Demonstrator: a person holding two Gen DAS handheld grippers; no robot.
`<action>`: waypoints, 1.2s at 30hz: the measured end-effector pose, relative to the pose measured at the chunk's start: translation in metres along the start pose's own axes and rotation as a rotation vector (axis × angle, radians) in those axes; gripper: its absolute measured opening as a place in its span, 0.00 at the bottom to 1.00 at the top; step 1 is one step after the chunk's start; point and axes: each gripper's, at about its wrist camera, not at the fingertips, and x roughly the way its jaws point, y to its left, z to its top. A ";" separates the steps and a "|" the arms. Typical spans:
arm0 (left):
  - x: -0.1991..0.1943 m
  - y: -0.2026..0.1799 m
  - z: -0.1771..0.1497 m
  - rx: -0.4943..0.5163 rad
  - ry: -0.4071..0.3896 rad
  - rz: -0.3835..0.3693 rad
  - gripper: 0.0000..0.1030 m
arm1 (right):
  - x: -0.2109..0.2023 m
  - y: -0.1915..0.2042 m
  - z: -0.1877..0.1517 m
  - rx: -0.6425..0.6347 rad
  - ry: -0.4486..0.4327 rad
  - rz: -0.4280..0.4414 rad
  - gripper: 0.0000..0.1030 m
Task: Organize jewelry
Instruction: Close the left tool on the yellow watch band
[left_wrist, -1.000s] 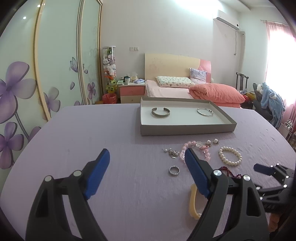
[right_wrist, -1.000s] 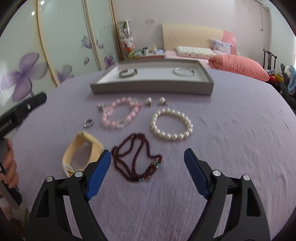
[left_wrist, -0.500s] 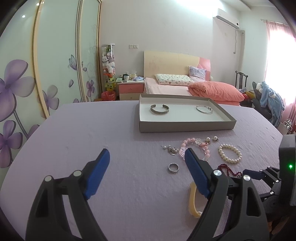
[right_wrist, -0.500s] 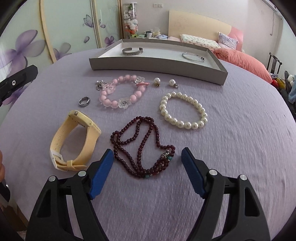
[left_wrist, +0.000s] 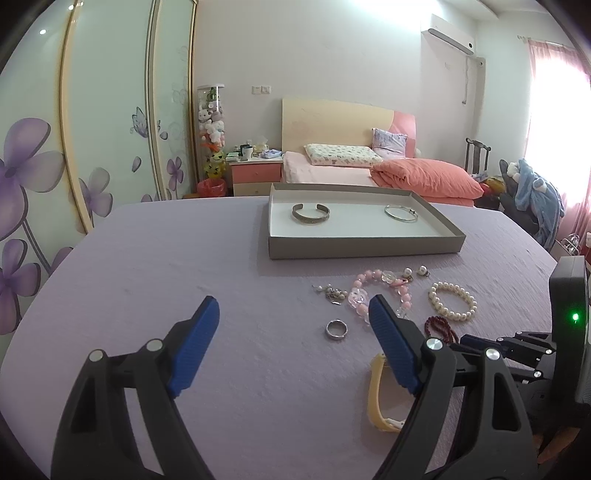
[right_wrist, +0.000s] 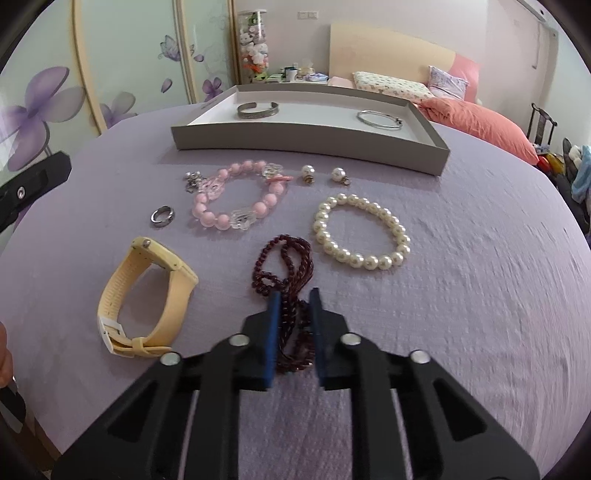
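My right gripper (right_wrist: 294, 295) is shut on the near end of the dark red bead necklace (right_wrist: 284, 258), which lies on the purple tablecloth. Around it lie a yellow watch (right_wrist: 147, 295), a silver ring (right_wrist: 162, 215), a pink bead bracelet (right_wrist: 236, 199), a pearl bracelet (right_wrist: 362, 232), two pearl earrings (right_wrist: 308, 173) and a small silver charm (right_wrist: 194, 181). The grey tray (right_wrist: 310, 142) at the back holds a silver cuff (right_wrist: 257, 109) and a thin bangle (right_wrist: 379, 119). My left gripper (left_wrist: 291, 317) is open and empty over bare cloth, left of the ring (left_wrist: 336, 328).
The table's rounded edge runs close on the left and the right. The right gripper's body (left_wrist: 517, 347) shows at the right in the left wrist view. A bed (left_wrist: 369, 166), a nightstand and a wardrobe stand beyond the table.
My right gripper has moved forward and down, and its jaws have shut on the dark red necklace. The left gripper has barely moved.
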 end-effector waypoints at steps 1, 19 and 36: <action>0.000 -0.001 -0.001 0.002 0.003 -0.003 0.79 | 0.000 -0.002 0.000 0.007 -0.001 -0.003 0.09; 0.006 -0.030 -0.025 0.062 0.092 -0.087 0.80 | -0.012 -0.043 -0.015 0.124 -0.020 -0.108 0.09; 0.032 -0.071 -0.042 0.139 0.195 -0.084 0.87 | -0.016 -0.049 -0.022 0.136 -0.034 -0.096 0.09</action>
